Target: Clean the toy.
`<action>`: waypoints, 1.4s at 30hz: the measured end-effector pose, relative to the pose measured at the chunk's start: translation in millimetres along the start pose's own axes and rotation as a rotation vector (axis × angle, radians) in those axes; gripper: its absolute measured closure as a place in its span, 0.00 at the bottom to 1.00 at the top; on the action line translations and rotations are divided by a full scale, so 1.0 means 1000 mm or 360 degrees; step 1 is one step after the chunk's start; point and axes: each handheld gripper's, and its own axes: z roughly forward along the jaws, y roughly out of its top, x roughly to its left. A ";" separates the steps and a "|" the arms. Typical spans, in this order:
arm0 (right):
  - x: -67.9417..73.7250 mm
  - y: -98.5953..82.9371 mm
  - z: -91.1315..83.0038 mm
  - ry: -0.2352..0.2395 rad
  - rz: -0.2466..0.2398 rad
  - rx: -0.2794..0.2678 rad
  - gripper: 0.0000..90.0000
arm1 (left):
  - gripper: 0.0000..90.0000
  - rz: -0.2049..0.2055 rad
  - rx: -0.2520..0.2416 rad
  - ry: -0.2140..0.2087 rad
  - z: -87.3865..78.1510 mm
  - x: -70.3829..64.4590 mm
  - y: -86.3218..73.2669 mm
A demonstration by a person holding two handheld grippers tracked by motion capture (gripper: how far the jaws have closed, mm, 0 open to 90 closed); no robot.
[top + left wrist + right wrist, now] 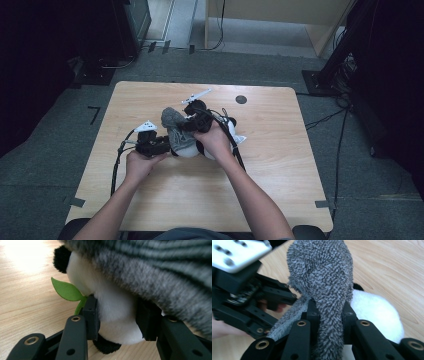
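A white and black plush panda lies in the middle of the wooden table, with a green felt leaf at its side. A fuzzy grey cloth drapes over it. My left gripper is shut on the panda's white body. My right gripper is shut on a bunched fold of the grey cloth, just above the panda. The left gripper's black frame sits close beside it.
A small black disc lies near the table's far edge. Cables trail from both grippers over the table. Beyond the table are a wooden cabinet and black stands on grey carpet.
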 end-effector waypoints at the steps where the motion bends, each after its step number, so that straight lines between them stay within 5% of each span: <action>1: -0.001 -0.001 0.001 -0.0018 -0.0007 0.0005 0.84 | 0.64 -0.0005 0.0004 -0.0002 0.000 0.000 0.000; 18: -0.029 -0.031 -0.033 -0.0184 0.0030 -0.0028 0.84 | 0.65 0.0038 0.0034 0.0011 0.004 0.000 0.001; 42: -0.058 -0.067 -0.093 -0.0249 0.0136 -0.0194 0.84 | 0.67 0.0034 0.0026 -0.0016 0.003 0.002 0.001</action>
